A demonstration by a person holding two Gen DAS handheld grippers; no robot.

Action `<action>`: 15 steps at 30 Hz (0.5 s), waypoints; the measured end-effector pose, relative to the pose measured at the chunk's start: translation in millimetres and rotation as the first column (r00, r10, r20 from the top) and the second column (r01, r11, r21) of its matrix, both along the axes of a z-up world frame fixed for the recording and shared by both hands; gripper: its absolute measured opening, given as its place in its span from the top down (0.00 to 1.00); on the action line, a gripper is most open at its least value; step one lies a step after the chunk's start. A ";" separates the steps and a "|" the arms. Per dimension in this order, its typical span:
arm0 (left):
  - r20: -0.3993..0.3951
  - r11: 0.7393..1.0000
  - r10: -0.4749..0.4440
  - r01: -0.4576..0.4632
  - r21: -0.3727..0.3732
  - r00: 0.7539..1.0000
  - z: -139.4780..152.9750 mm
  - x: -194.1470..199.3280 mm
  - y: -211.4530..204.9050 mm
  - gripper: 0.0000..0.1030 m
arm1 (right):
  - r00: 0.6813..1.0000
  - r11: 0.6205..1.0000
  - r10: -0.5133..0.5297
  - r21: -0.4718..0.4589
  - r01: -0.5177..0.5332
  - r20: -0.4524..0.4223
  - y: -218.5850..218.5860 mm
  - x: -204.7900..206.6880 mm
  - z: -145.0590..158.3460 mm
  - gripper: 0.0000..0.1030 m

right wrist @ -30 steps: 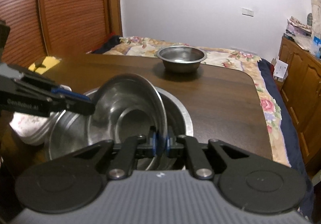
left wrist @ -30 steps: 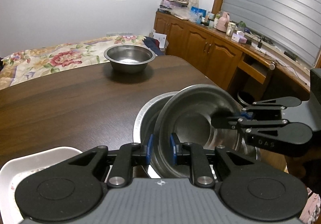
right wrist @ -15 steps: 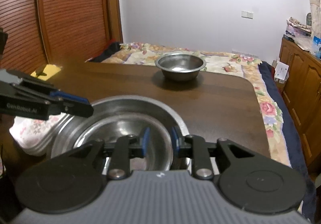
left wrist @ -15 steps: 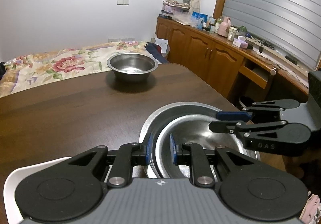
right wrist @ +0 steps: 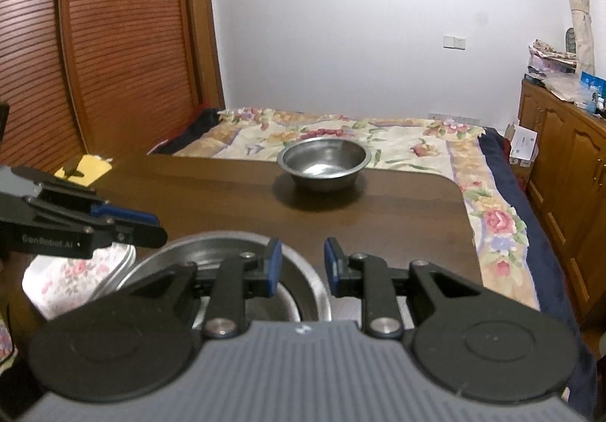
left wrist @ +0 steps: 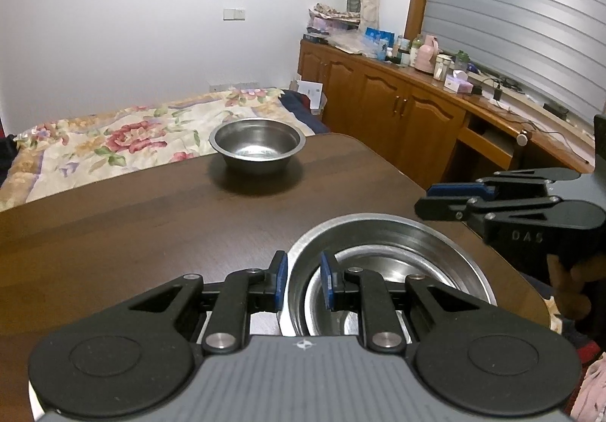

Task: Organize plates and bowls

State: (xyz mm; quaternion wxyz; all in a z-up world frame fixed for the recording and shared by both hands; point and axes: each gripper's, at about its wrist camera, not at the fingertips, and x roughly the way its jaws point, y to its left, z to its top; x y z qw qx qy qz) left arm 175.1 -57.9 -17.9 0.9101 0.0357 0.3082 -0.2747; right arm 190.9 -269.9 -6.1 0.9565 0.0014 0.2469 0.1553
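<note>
Two steel bowls sit nested near the table's front edge, the smaller inner bowl [left wrist: 378, 270] lying flat inside the large outer bowl [left wrist: 378, 223] [right wrist: 212, 244]. My left gripper [left wrist: 303, 282] [right wrist: 155, 227] is open, and the outer bowl's left rim shows between its pads. At the bowl's right side my right gripper [right wrist: 303, 267] [left wrist: 422, 200] is open and holds nothing. A third steel bowl [left wrist: 257, 145] [right wrist: 324, 164] stands alone at the far side of the table.
The dark wooden table [left wrist: 113, 232] [right wrist: 397, 232] has a stack of floral plates [right wrist: 75, 270] left of the nested bowls. A yellow item [right wrist: 85, 166] lies at its far left corner. Beyond are a bed [right wrist: 341, 130] and wooden cabinets [left wrist: 397, 108].
My right gripper let go of the smaller bowl, which went from tilted to flat inside the large bowl. The right gripper opened and drew back; the left one lifted a little.
</note>
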 end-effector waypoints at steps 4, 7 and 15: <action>0.016 1.000 0.004 -0.004 0.004 1.000 6.5 2.6 0.4 0.79 | 1.000 1.000 -0.005 0.008 0.005 0.021 -3.8 0.9 10.8 0.75; 0.034 1.000 0.006 -0.006 0.009 0.999 13.8 6.9 0.4 0.79 | 0.999 1.000 -0.005 0.011 0.005 0.038 -7.6 4.5 22.1 0.75; 0.096 0.999 0.033 -0.033 0.008 0.995 39.4 27.6 2.1 0.79 | 0.999 0.999 -0.014 0.049 0.011 0.052 -22.1 28.2 45.8 0.73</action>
